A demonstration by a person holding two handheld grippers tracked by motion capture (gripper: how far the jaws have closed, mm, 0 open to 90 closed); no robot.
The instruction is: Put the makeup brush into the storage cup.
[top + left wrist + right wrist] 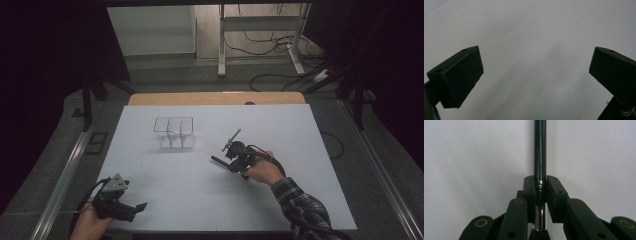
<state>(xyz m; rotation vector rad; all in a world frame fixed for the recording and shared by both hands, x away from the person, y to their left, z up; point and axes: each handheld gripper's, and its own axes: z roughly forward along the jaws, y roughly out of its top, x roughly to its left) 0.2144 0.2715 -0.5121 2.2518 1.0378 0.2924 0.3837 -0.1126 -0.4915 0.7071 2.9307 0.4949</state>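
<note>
Right gripper [540,185] jaws clamped on black rod [540,150]; left gripper [536,75] wide apart.

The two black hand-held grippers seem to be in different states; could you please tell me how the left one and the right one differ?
The left gripper has its jaws spread wide with nothing between them, while the right gripper is shut on a slim black rod with a chrome ferrule. In the high view the left gripper sits at the near left edge of the white table, whereas the right gripper sits further in, right of the clear wire-edged organiser. Both are black and hand-held.
</note>
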